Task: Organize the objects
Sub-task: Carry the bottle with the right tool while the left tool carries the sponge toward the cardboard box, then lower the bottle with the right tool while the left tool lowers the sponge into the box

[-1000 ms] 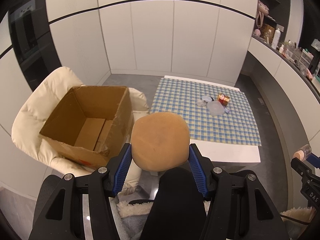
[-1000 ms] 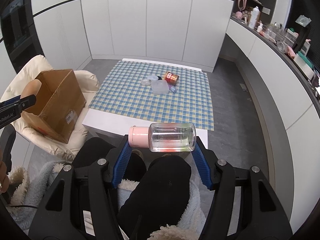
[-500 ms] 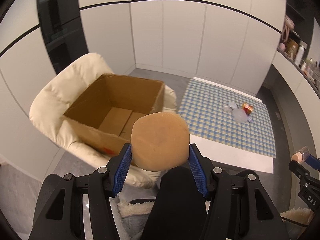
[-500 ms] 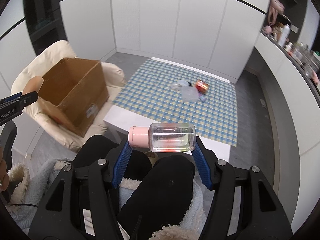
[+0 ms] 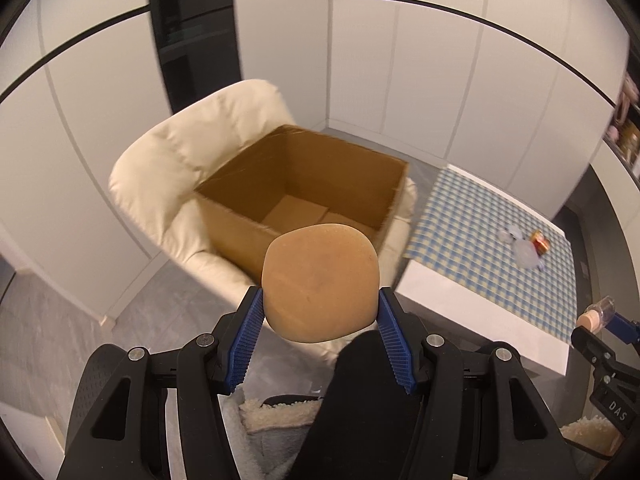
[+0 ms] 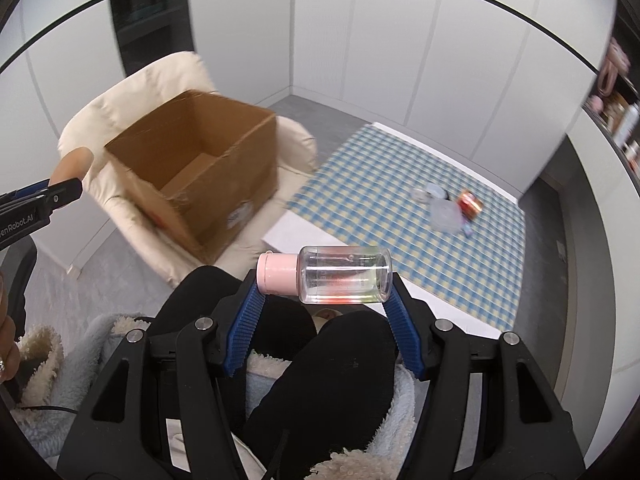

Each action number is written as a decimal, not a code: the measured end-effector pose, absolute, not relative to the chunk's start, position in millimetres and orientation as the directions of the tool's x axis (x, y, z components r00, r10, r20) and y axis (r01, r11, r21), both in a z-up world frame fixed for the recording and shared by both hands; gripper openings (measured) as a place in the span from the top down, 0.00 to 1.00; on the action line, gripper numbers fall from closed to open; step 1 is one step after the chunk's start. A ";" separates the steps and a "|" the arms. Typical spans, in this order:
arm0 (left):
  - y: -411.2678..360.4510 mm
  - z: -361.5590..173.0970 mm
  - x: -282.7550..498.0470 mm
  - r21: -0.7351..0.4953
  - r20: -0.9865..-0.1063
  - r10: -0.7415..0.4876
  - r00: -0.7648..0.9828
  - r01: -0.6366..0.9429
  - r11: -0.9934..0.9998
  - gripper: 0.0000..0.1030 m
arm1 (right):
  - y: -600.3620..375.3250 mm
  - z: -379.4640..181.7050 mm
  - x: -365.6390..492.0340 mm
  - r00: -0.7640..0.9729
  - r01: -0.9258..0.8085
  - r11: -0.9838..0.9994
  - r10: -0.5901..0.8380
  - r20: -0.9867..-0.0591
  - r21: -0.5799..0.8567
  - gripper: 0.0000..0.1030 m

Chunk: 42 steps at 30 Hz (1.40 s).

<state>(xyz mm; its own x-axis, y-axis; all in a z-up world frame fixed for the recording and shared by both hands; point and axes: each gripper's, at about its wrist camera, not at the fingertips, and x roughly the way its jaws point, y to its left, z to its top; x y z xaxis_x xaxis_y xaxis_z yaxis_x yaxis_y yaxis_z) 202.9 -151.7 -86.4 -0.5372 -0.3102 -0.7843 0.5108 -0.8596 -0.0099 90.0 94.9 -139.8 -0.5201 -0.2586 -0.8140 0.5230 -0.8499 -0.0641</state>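
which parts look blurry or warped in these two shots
Left wrist view: cardboard box and chair edges smear slightly, the bun stays sharp, wall lines bow. Right wrist view: box and checked cloth smear more, the bottle is crisp.

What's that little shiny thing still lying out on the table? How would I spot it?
Find the low white table covered by the blue checked cloth, right of the armchair holding the cardboard box. Near the cloth's far right side sits a small cluster of items. Among the pale, see-through pieces, it's the small can on its side, the only metallic red-and-gold one.
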 end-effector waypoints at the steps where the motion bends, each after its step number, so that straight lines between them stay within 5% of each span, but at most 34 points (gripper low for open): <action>1: -157.3 -86.5 206.8 -0.014 -0.785 -0.317 -0.532 0.527 -0.850 0.44 | 87.1 -140.2 91.2 -0.512 0.539 -0.840 -0.270 -0.816 -0.061 0.39; 16: -195.0 -92.1 219.2 -0.020 -0.787 -0.369 -0.494 0.618 -0.786 0.44 | -10.3 -136.3 109.1 -0.437 0.725 -0.687 -0.393 -0.809 -0.057 0.39; 42: -220.3 -116.2 126.9 0.042 -0.782 -0.419 -0.461 0.633 -0.773 0.44 | -68.8 -148.1 33.2 -0.492 0.700 -0.707 -0.382 -0.782 -0.096 0.39</action>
<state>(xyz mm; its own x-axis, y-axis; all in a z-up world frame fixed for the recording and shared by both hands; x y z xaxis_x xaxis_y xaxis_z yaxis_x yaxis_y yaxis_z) 126.9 -220.3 -116.2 -0.4611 -0.4194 -0.7820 0.6326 -0.7734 0.0417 33.2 -68.8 -148.1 -0.4921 -0.3816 -0.7825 0.7004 -0.7074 -0.0955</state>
